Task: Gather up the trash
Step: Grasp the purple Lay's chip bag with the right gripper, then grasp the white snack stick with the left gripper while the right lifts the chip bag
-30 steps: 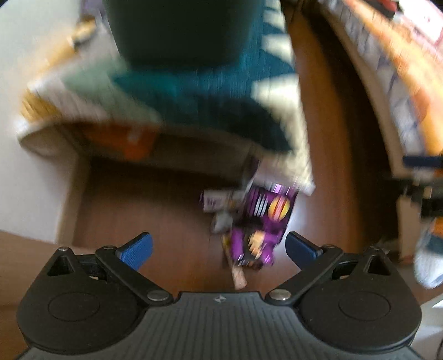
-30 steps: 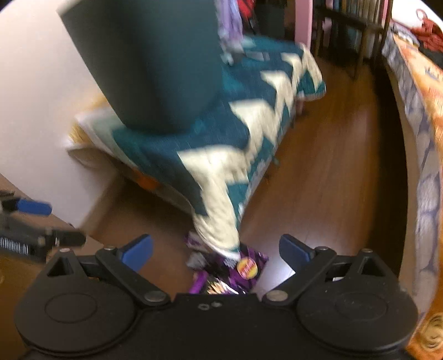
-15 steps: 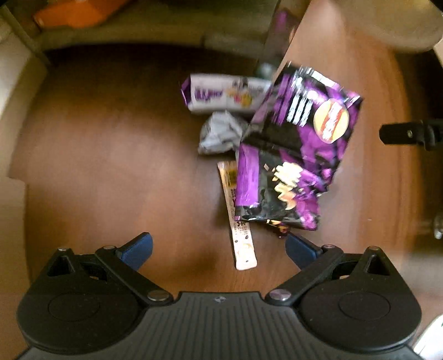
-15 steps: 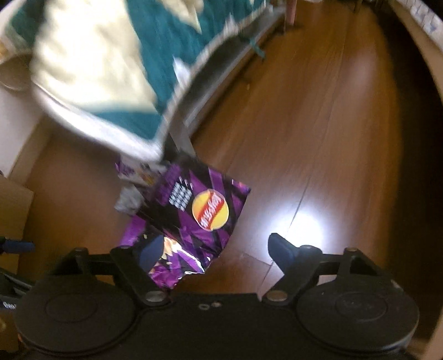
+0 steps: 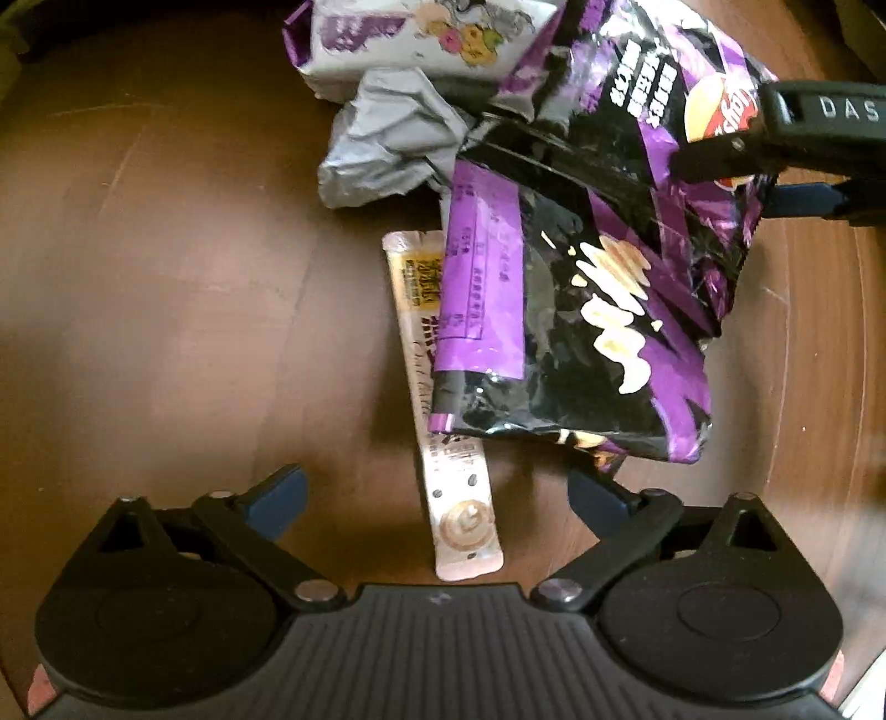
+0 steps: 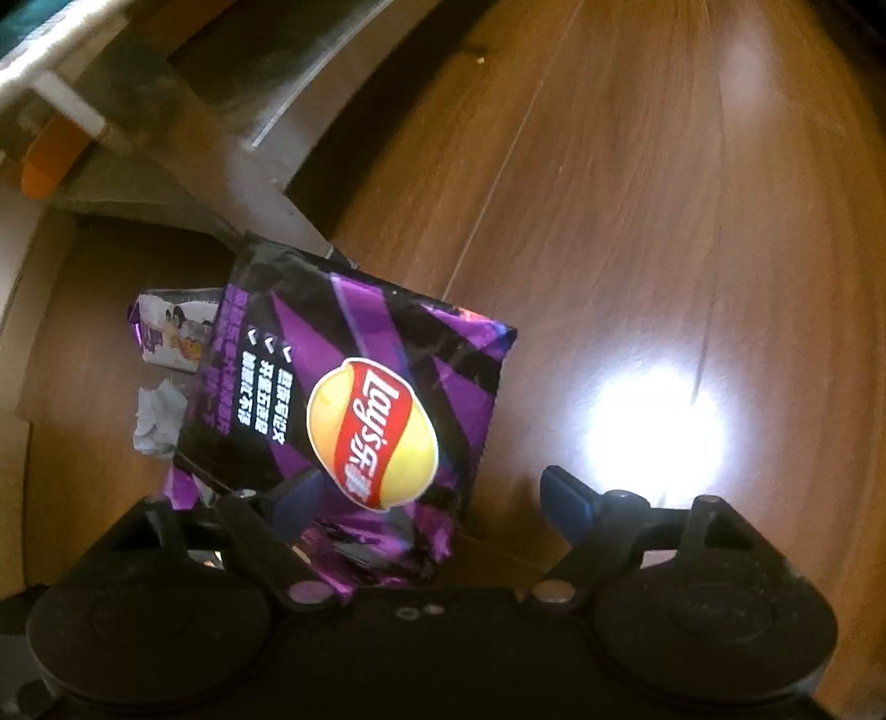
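Purple chip bag (image 5: 598, 266) ahead-right of our left gripper (image 5: 437, 493), jaws closing, empty; stick sachet (image 5: 443, 399) lengthwise between; right gripper (image 6: 432, 498) opening, nearer bag.

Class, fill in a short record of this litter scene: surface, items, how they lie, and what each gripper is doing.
surface: wooden floor
items: purple chip bag, long sachet, crumpled grey paper, white wrapper
layout: chip bag overlaps sachet
left gripper: jaws closing, astride sachet end, not gripping
right gripper: jaws opening, chip bag edge between them, not gripped
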The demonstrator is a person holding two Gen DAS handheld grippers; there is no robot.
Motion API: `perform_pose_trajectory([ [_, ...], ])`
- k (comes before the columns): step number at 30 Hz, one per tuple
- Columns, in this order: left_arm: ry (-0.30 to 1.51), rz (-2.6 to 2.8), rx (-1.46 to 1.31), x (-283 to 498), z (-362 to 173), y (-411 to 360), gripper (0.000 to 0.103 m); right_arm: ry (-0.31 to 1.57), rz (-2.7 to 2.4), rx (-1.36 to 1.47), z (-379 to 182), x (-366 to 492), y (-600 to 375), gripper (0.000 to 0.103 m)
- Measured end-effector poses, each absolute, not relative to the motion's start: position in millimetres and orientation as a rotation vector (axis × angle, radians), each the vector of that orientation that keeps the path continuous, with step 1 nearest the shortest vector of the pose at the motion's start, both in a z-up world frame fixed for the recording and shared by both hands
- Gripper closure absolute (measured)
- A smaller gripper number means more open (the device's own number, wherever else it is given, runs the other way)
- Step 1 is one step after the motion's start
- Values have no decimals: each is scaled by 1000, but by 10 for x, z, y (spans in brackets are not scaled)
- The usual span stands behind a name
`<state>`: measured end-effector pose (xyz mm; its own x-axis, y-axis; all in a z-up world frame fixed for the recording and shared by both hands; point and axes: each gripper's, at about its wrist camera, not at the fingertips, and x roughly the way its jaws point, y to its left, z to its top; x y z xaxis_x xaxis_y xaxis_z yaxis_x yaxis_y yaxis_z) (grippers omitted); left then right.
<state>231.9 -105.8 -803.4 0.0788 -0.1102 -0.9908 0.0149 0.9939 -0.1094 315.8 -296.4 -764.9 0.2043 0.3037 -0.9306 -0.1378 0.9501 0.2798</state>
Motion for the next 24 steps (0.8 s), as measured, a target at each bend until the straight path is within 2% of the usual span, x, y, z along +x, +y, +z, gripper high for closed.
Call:
perform_pose_trajectory([
  [1,1493,-96,-84,2321,-8056,-1058,11,1329,315,161,-7672,3156,-2967,18],
  [3,1502,-94,-99,2331,-8110,-1060,26,1319,333,182,-7697,3136,-2961,21],
  [4,1506,-89,-106,2333,-8125,-1055,28,1317,343,188,-7709,3123,-2950,30],
  [5,1496,-88,-103,2340,-8114,-1052,30,1312,351,189,-7711,3106,-2937,44],
  [6,1492,-90,-107,2343,-8107,-1057,32,1309,358,189,-7702,3092,-2922,48],
  [7,1488,-90,-112,2351,-8108,-1049,34,1306,358,182,-7689,3078,-2909,59],
  [8,1483,-91,-115,2354,-8094,-1051,44,1299,361,175,-7672,3057,-2906,69],
  [9,1479,-91,-110,2339,-8072,-1055,58,1294,361,171,-7657,3037,-2911,74],
  [10,1478,-90,-103,2342,-8064,-1063,66,1297,357,172,-7647,3023,-2930,84],
  [11,1482,-89,-108,2350,-8064,-1066,75,1302,353,171,-7652,3021,-2954,89],
  [14,1487,-67,-134,2365,-8060,-1026,79,1298,349,171,-7621,2957,-3029,98],
  [24,1481,-30,-129,2308,-8038,-814,85,1251,299,181,-7291,2760,-3102,102],
])
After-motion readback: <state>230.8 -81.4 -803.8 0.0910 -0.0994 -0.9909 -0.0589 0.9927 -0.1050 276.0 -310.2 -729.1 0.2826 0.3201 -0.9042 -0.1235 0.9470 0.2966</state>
